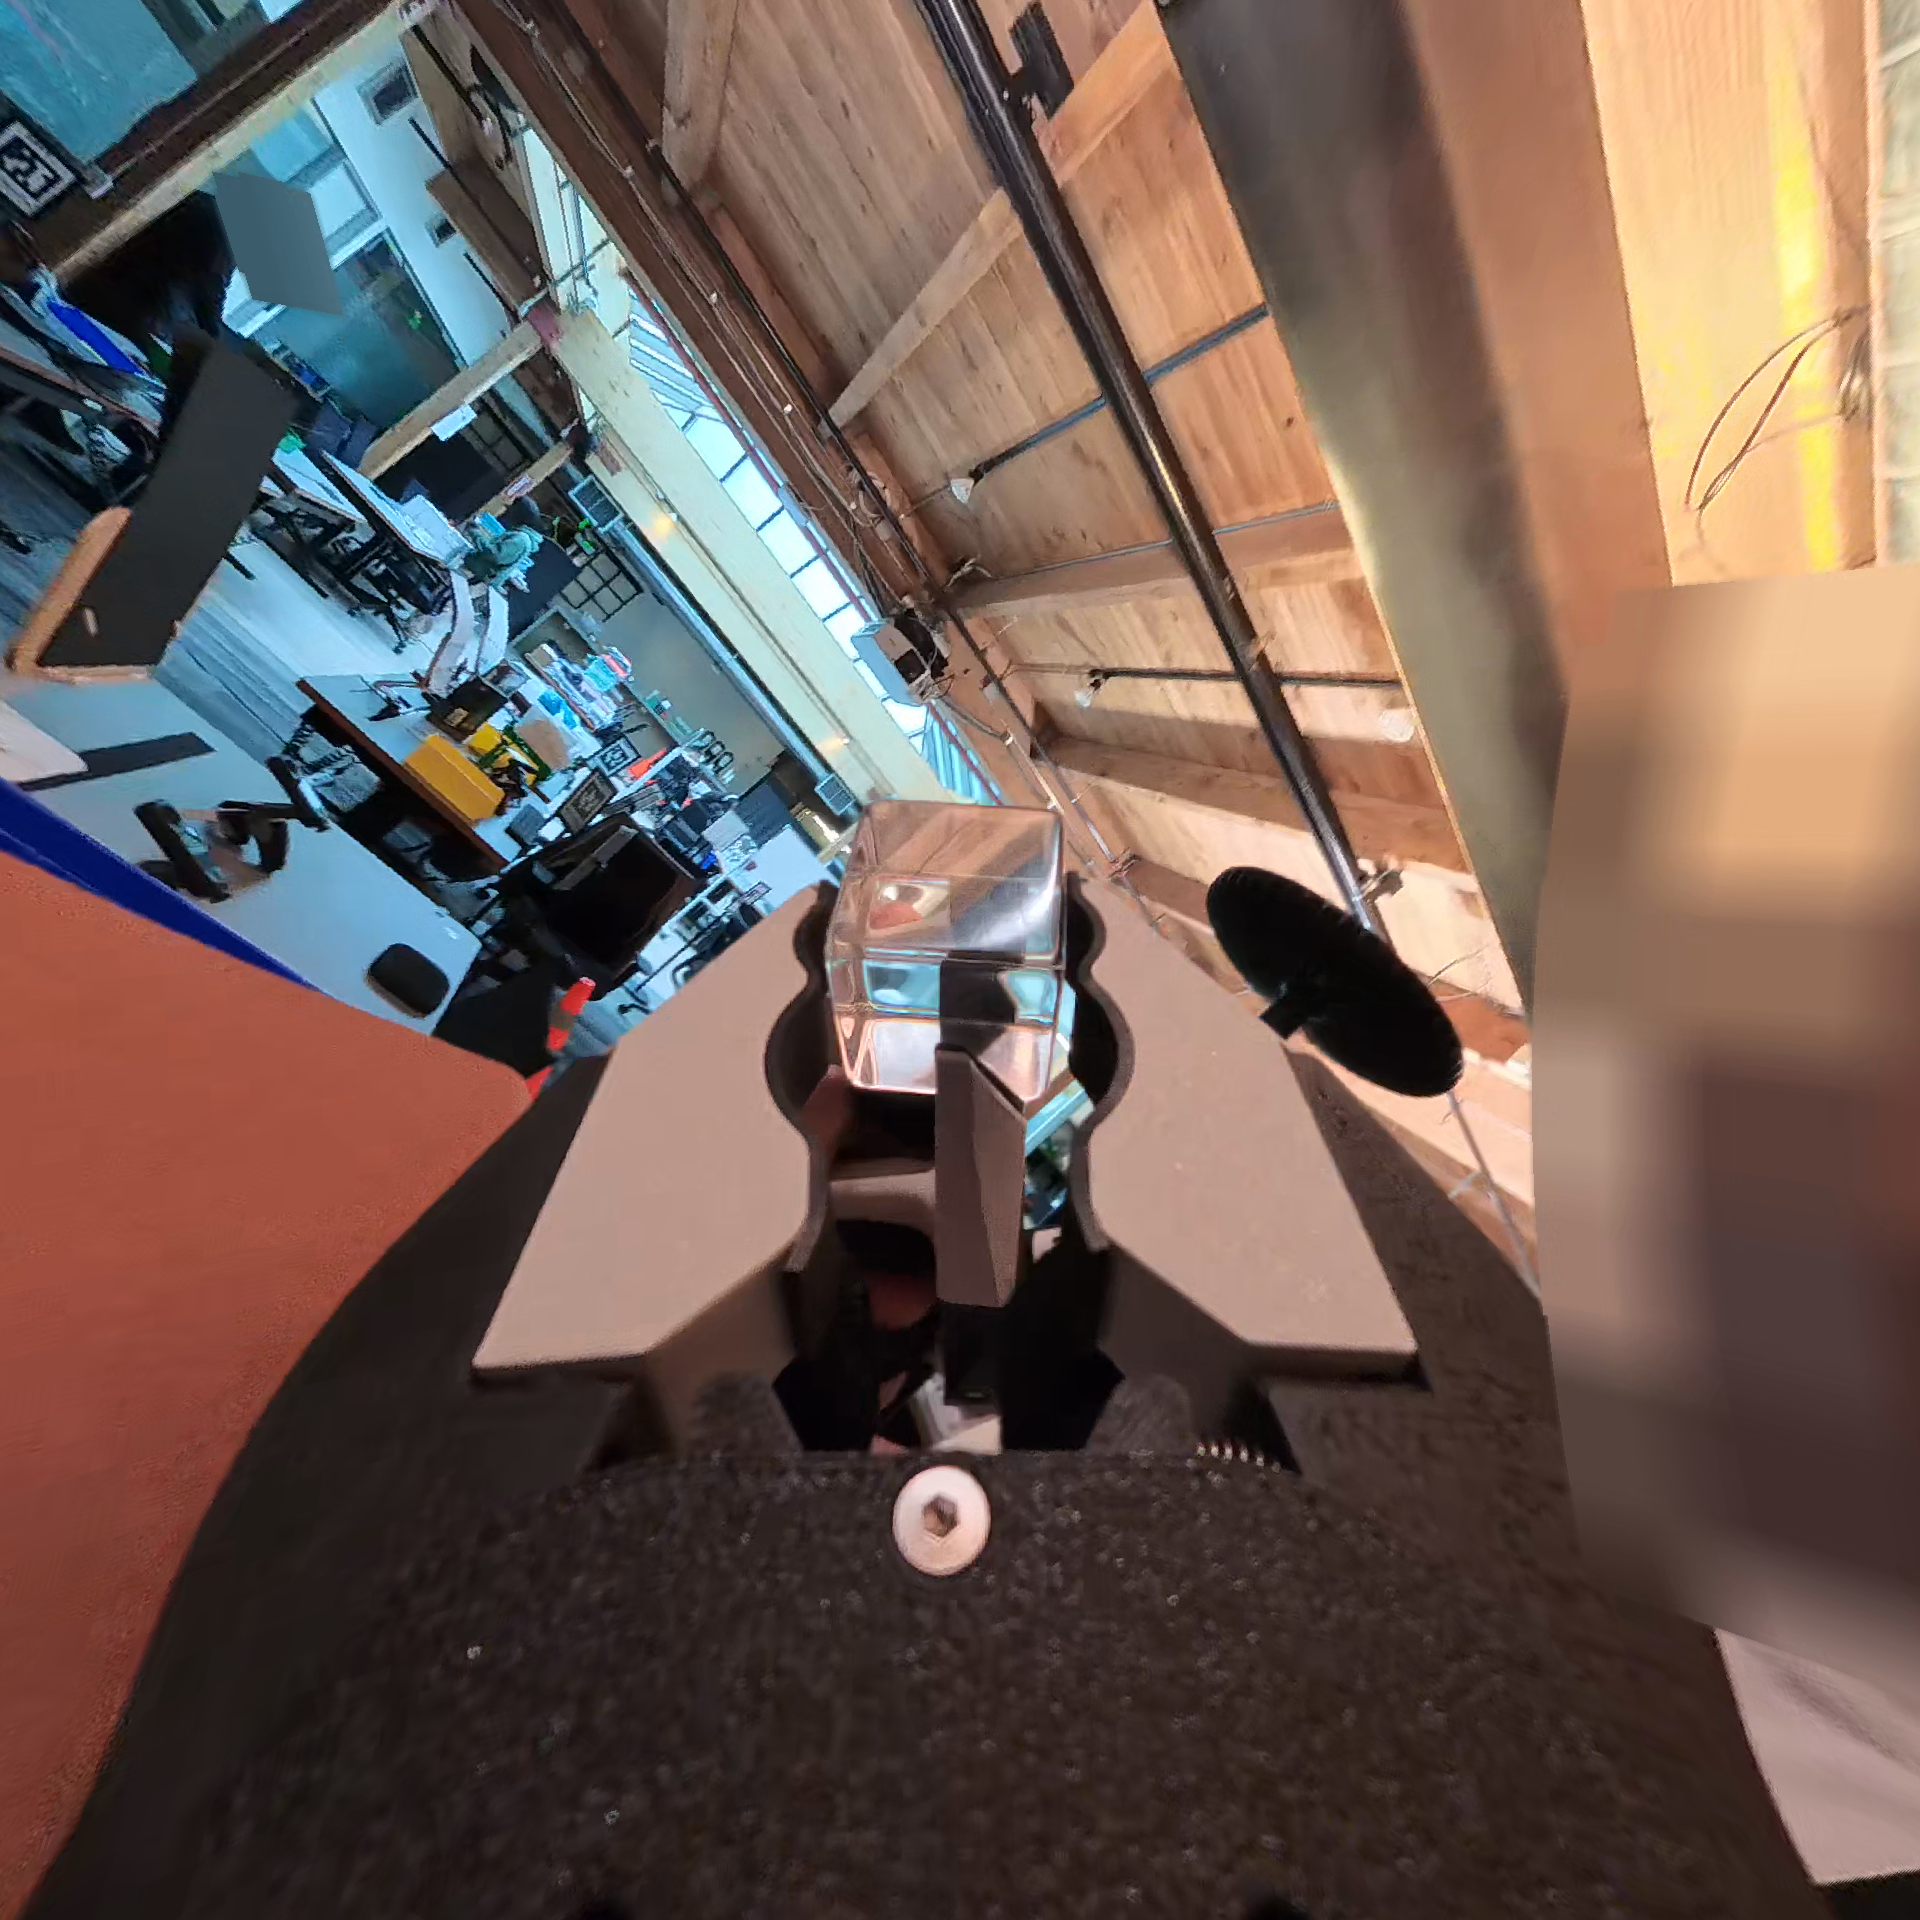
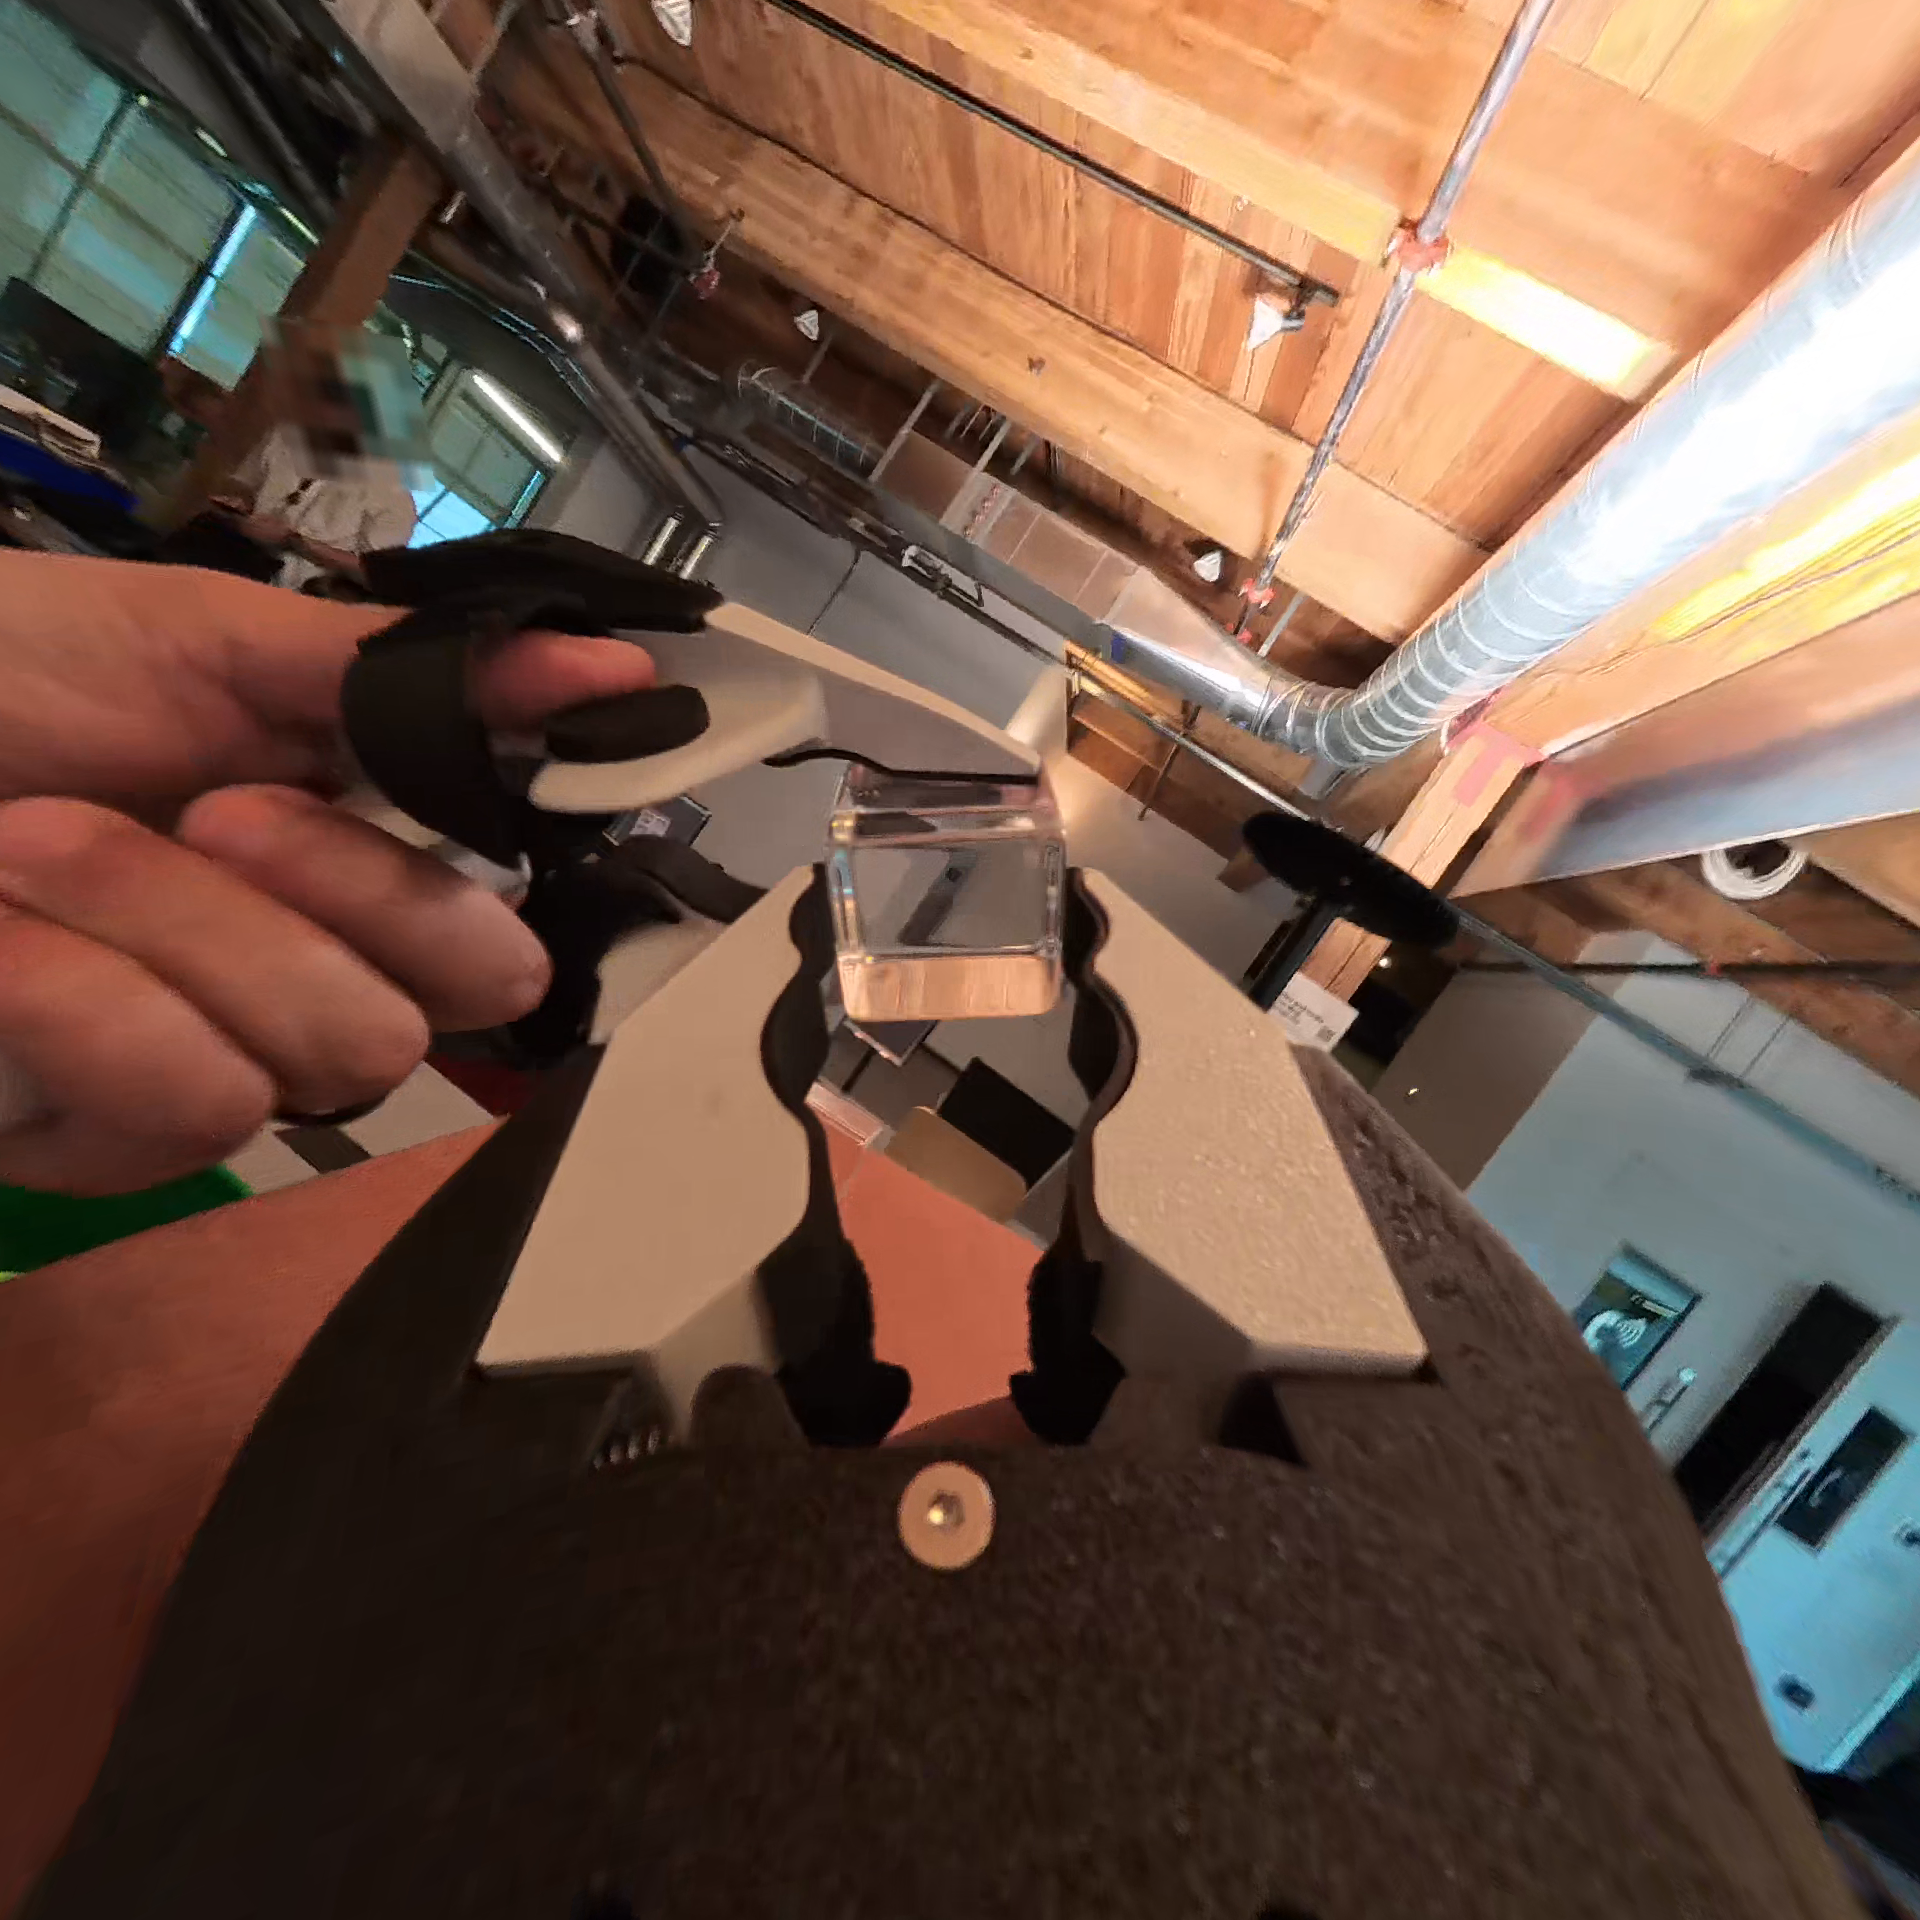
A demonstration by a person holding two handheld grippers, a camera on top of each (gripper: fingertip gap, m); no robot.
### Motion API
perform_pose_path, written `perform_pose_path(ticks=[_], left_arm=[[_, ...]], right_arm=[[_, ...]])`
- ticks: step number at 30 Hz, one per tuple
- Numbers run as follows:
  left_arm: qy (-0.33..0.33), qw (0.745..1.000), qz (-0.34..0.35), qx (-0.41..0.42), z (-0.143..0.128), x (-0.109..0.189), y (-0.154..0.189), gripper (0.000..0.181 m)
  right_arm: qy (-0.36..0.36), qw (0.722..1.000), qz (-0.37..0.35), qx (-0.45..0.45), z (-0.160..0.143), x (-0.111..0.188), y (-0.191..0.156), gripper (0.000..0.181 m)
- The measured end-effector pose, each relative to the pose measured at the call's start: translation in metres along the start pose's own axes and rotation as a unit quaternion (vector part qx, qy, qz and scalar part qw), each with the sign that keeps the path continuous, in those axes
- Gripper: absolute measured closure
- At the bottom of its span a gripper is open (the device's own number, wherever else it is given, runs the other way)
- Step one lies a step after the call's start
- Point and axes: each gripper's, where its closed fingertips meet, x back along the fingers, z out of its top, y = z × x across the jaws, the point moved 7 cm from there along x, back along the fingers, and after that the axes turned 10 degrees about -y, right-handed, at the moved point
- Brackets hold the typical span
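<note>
A clear glass-like cube (image 1: 951, 935) sits between the tips of my left gripper (image 1: 951, 904), which is shut on it and points up toward the ceiling. A grey finger (image 1: 971, 1174) of the other gripper presses on the cube's near side. In the right wrist view the same cube (image 2: 945, 914) is clamped between the tips of my right gripper (image 2: 945, 883). The left gripper's grey finger (image 2: 831, 707) lies across the cube's far face, with a person's hand (image 2: 208, 831) strapped into its handle. Both grippers hold the cube in mid-air.
Wooden ceiling beams (image 1: 1039, 416) and a silver duct (image 2: 1558, 582) are overhead. A black disc on a stem (image 1: 1330, 987) is just right of the cube, also in the right wrist view (image 2: 1340, 883). An orange surface (image 1: 208, 1195) is at the left. Cluttered work tables (image 1: 436, 769) stand far off.
</note>
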Motion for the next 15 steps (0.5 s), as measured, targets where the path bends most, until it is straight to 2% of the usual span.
perform_pose_path(ticks=[2, 5, 7, 9, 12, 14, 15], left_arm=[[-0.006, 1.000, -0.008, 0.006, -0.006, 0.003, -0.002, 0.137], [-0.026, 0.998, 0.026, -0.057, -0.015, 0.011, 0.001, 0.130], [-0.018, 0.987, 0.085, -0.132, -0.020, 0.031, 0.008, 0.125], [-0.020, 0.973, 0.132, -0.190, -0.033, 0.058, 0.017, 0.124], [-0.033, 0.948, 0.223, -0.225, -0.061, 0.101, 0.017, 0.124], [-0.044, 0.930, 0.289, -0.221, -0.081, 0.128, 0.010, 0.124], [-0.049, 0.923, 0.318, -0.212, -0.091, 0.139, 0.006, 0.124]], right_arm=[[0.001, 1.000, 0.012, 0.012, -0.002, 0.004, -0.003, 0.138], [-0.008, 0.999, 0.023, 0.025, -0.007, 0.016, 0.006, 0.139], [-0.023, 0.998, -0.017, 0.048, -0.015, 0.029, 0.036, 0.139], [-0.088, 0.994, -0.032, 0.059, -0.037, 0.040, 0.084, 0.139], [-0.272, 0.962, 0.013, 0.032, -0.106, 0.049, 0.164, 0.138], [-0.410, 0.910, 0.058, 0.019, -0.174, 0.056, 0.203, 0.139], [-0.484, 0.870, 0.096, 0.002, -0.213, 0.061, 0.215, 0.139]])
